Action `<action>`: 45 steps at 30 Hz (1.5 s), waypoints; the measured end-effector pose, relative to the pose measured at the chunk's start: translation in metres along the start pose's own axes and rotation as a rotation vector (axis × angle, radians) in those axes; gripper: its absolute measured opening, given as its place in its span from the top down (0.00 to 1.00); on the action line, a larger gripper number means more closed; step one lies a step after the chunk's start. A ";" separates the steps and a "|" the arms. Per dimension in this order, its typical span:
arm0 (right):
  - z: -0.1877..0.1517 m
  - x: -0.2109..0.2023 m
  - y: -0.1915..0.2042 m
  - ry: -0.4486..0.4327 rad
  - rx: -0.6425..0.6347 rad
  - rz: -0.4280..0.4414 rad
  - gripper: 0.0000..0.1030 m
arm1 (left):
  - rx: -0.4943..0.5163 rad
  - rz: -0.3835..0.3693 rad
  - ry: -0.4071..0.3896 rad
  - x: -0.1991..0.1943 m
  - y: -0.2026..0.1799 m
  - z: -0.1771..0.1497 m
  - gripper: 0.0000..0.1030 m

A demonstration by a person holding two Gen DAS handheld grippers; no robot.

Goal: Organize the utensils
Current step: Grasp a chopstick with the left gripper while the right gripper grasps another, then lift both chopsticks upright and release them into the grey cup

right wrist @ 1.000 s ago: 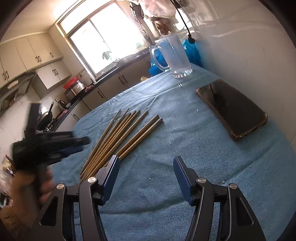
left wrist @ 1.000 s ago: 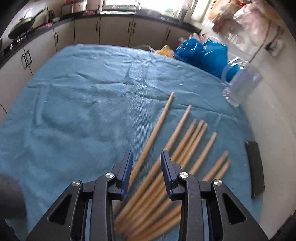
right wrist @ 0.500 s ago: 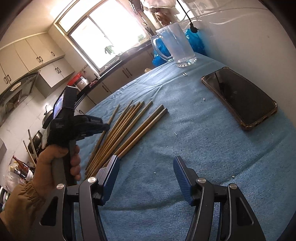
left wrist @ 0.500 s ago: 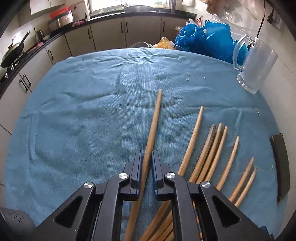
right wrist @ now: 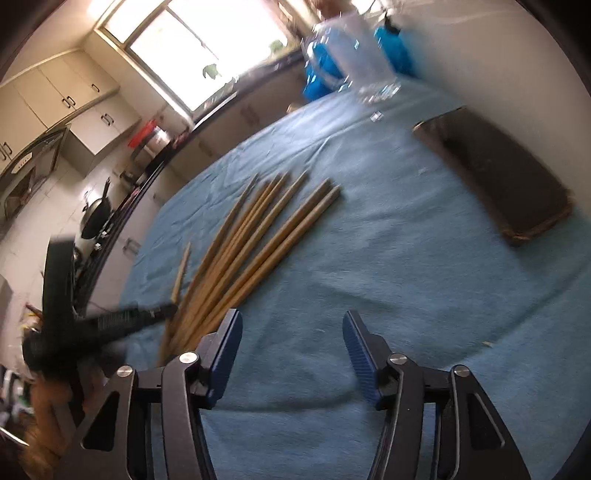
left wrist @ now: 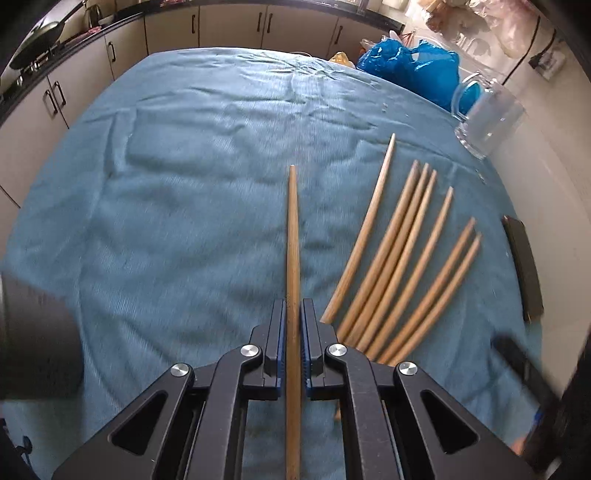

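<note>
My left gripper (left wrist: 293,308) is shut on one wooden chopstick (left wrist: 293,236), which points straight ahead above the blue cloth (left wrist: 177,192). Several more chopsticks (left wrist: 402,258) lie fanned on the cloth to its right. In the right wrist view my right gripper (right wrist: 291,332) is open and empty above the cloth, with the chopstick fan (right wrist: 255,236) ahead to its left. The left gripper (right wrist: 110,321) shows there blurred at the left, holding the lifted chopstick (right wrist: 181,271) beside the fan.
A clear glass mug (left wrist: 487,118) stands at the far right by the wall, with a blue plastic bag (left wrist: 410,70) behind it. A dark phone (right wrist: 495,177) lies on the cloth at the right. Kitchen cabinets (left wrist: 229,26) run behind the table.
My left gripper closed on one chopstick and has lifted it away to the left of the others. The right gripper stayed open and shifted a little; its view is now blurred.
</note>
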State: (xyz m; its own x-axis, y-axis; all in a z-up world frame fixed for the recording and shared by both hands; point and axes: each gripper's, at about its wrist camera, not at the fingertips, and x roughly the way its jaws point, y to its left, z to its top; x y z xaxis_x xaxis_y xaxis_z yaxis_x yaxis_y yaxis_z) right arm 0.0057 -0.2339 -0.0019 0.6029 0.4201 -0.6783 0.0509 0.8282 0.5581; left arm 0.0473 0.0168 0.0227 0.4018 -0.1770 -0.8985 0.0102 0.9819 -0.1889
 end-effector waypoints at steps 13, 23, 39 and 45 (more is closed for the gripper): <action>0.059 0.062 0.026 0.138 0.000 -0.230 0.73 | 0.000 -0.070 -0.029 -0.010 0.016 -0.016 0.93; 0.052 0.088 0.067 0.191 -0.255 -0.508 0.75 | 0.020 -0.049 -0.038 -0.010 0.012 -0.018 0.93; -0.029 -0.004 0.025 0.399 -0.429 -0.416 0.88 | 0.041 -0.125 0.102 -0.052 0.024 -0.101 0.93; -0.028 -0.016 0.011 0.425 -0.366 -0.404 0.87 | 0.098 -0.072 0.128 -0.050 0.013 -0.097 0.93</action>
State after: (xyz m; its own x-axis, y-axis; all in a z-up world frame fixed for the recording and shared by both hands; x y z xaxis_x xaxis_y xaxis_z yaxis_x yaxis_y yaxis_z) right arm -0.0257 -0.2210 0.0019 0.2249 0.0988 -0.9694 -0.1111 0.9910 0.0753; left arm -0.0621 0.0320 0.0269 0.2770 -0.2477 -0.9284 0.1259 0.9672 -0.2205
